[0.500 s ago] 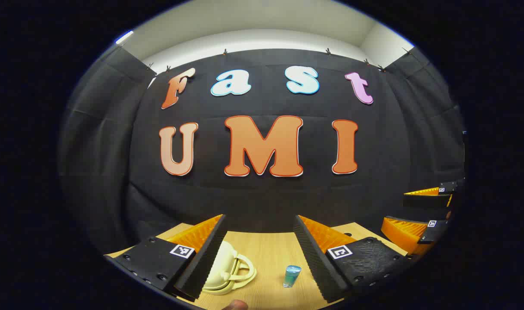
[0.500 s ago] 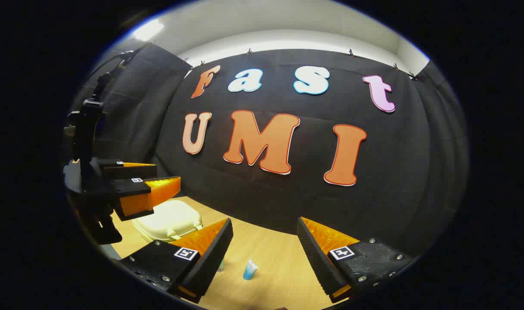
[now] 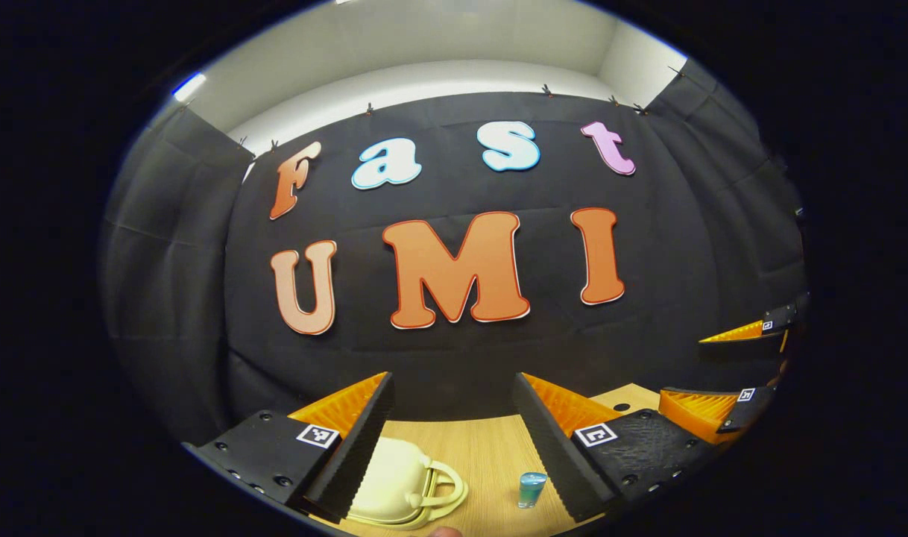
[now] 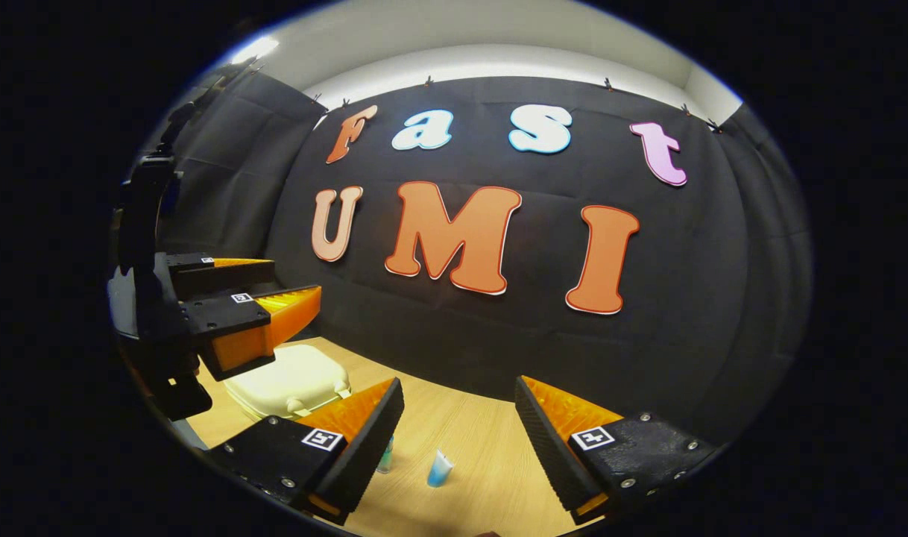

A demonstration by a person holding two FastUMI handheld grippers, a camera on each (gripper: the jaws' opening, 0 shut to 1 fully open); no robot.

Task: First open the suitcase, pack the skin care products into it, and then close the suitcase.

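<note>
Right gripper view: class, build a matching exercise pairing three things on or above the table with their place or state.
Things:
1. suitcase
2. blue tube
3. left hand-held gripper

Places or states:
A. lying on the bare wooden table between the right hand-held gripper's fingers
B. held above the table, open
C. closed, at the table's left

Pairs: 1-C, 2-A, 3-B

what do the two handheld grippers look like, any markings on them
Each gripper has two wedge-shaped fingers with ribbed inner faces, mounted on dark blocks studded with small screws. Each block carries a small square black-and-white marker tag. See the left gripper and the right gripper.
</note>
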